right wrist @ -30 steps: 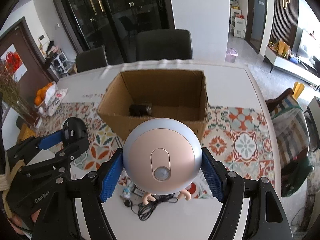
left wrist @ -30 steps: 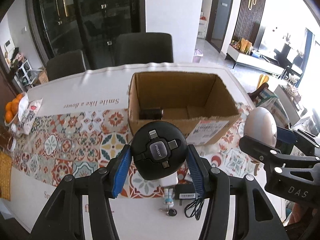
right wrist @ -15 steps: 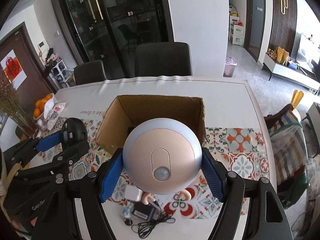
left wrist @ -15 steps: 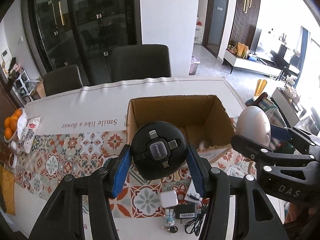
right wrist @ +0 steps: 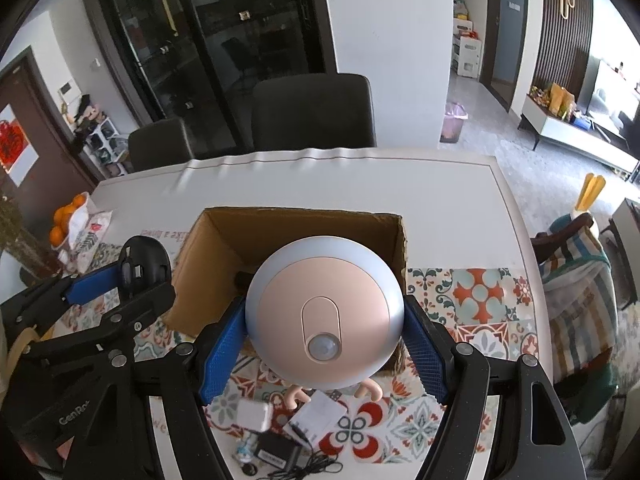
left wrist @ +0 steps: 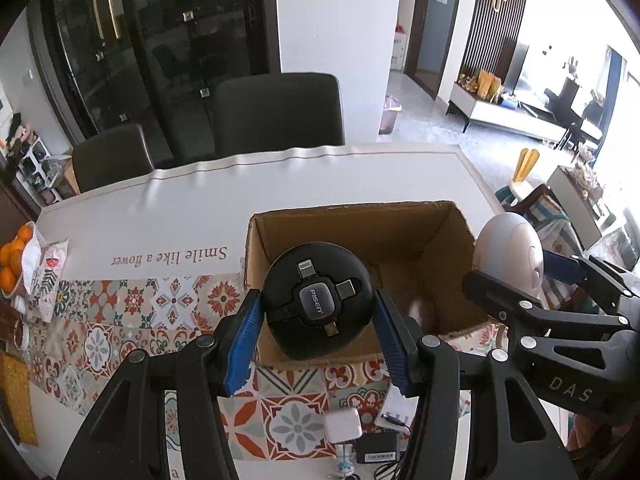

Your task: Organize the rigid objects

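- Our left gripper (left wrist: 318,312) clamps the black hub (left wrist: 318,300); our right gripper (right wrist: 324,340) clamps the lamp (right wrist: 324,316).
- Released short of the box (left wrist: 440,224), either could hit its rim and roll off.

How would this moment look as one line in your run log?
left gripper: shut on black cable hub | right gripper: shut on round lamp | both by cardboard box

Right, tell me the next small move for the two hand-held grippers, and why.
Probably lower both a little into the cardboard box, then release. The left hand-held gripper is clamped on the black round cable hub, the right hand-held gripper on the pink and grey round sensor light, and both items already appear to sit over the box's open top.
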A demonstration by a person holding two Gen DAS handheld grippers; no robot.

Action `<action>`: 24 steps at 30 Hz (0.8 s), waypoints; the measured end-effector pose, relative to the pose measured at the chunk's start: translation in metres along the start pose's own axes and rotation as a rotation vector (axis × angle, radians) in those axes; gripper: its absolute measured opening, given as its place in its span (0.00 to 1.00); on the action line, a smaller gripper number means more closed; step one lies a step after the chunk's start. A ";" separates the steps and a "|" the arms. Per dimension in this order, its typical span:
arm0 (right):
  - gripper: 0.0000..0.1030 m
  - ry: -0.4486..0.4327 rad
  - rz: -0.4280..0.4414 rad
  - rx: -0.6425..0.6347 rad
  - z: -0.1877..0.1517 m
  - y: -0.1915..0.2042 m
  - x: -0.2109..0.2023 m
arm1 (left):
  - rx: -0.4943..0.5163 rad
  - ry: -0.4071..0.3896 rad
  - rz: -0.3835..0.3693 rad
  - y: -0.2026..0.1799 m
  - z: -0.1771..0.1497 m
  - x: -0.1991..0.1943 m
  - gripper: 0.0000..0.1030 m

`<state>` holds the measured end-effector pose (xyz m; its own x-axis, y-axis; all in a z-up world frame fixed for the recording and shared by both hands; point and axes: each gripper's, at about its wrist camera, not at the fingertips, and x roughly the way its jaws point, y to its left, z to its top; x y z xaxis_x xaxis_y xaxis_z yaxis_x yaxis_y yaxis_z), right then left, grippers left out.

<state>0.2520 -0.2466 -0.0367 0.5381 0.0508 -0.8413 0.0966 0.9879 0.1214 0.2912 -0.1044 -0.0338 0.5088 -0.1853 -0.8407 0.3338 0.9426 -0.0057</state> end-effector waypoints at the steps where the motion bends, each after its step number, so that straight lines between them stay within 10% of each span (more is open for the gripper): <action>1: 0.72 0.006 -0.003 0.000 0.002 0.000 0.004 | 0.003 0.006 0.003 0.000 0.001 0.003 0.53; 24: 0.72 0.086 -0.043 0.005 0.015 -0.007 0.048 | 0.016 0.090 0.067 0.005 0.007 0.053 0.61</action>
<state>0.2896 -0.2537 -0.0701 0.4597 0.0212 -0.8878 0.1225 0.9886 0.0871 0.3259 -0.1112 -0.0748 0.4571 -0.0958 -0.8842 0.3146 0.9473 0.0600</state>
